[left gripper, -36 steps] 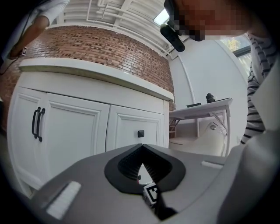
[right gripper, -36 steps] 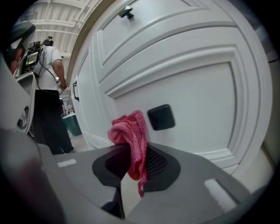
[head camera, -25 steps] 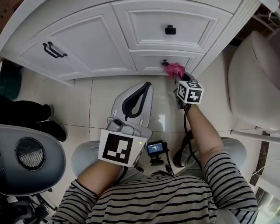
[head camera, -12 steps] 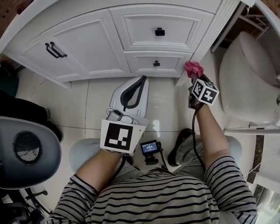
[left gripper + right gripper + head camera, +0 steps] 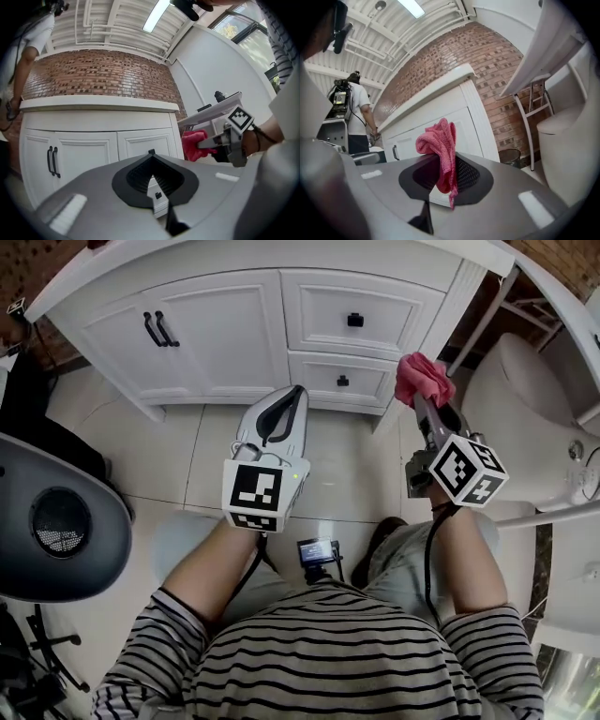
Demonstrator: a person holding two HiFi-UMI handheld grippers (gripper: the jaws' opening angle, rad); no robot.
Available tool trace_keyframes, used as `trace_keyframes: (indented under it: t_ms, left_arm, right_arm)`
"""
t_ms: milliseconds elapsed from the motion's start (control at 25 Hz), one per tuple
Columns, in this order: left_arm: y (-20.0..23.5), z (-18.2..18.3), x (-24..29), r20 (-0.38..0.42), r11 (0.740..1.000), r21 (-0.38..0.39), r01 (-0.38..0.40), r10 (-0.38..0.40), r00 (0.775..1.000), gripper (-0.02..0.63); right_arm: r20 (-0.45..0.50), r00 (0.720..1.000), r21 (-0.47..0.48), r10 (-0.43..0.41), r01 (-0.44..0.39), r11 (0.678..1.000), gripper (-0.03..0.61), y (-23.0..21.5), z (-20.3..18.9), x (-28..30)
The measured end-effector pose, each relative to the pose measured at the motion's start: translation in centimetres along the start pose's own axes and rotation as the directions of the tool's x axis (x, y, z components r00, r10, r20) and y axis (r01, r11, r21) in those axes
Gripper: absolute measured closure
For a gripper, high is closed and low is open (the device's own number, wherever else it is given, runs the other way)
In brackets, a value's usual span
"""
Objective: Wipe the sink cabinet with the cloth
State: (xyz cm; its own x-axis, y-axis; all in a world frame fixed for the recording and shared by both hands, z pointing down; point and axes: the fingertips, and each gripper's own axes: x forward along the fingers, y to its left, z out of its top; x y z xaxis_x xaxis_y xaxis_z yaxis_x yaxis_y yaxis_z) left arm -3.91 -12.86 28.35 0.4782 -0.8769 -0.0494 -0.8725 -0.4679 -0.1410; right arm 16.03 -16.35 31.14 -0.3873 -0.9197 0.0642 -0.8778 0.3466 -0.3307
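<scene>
- Since the cloth (image 5: 422, 379) is limp pink terry, light and soft, how does it handle?
- It has no stiffness at all. It folds over the jaw tips, and in the right gripper view a tail hangs down between them. It probably drags a bit on paint, and nothing about it is fragile. The best hold is a bunched fold deep in the jaws, with a wad left proud of the tips as the wiping face.
- Right gripper (image 5: 419, 401) state?
- Clamped on the cloth, wad sticking out ahead. The cloth sits just beside the right corner post (image 5: 457, 298) of the sink cabinet (image 5: 225, 324), on the toilet (image 5: 525, 399) side. No view settles whether it touches the post.
- Left gripper (image 5: 292, 399)?
- Jaws together with nothing between them. It hovers in front of the drawers, well apart from the cloth.
- Change against earlier?
- A second ago the cloth is at the knob of the lower drawer (image 5: 342, 379). Half a second ago it is at the foot of the corner post. Now it is off the drawer front and out past the corner. The left gripper is closed and idle in all three.
</scene>
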Motion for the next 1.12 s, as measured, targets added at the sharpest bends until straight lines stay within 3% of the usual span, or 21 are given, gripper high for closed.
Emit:
trace_keyframes:
  t_ms: [240,560,920,1120]
  left_arm:
    - [-0.5,-1.1,-2.8,-0.044,0.998,-0.061,-0.018,0.015,0.999,0.623]
    - [-0.8,-2.6,-3.8,-0.067,0.997,-0.075,-0.022,0.017,0.998,0.623]
    - [-0.1,-4.7,-3.7,-0.129,0.996,-0.089,-0.031,0.019,0.991,0.623]
    - [0.1,-4.7,-3.0,-0.109,0.993,-0.117,-0.032,0.019,0.994,0.623]
  right_arm:
    - [0.104,0.994,0.026,0.013,-0.016,1.000,0.508,4.3,-0.8,-5.0]
    - [0.047,0.999,-0.002,-0.001,0.001,1.000,0.511,4.4,-5.1,-4.2]
    - [0.064,0.998,-0.031,0.000,0.002,1.000,0.511,4.4,-4.5,-3.4]
    - [0.061,0.998,-0.054,0.031,-0.028,0.998,0.511,4.9,-5.3,-2.6]
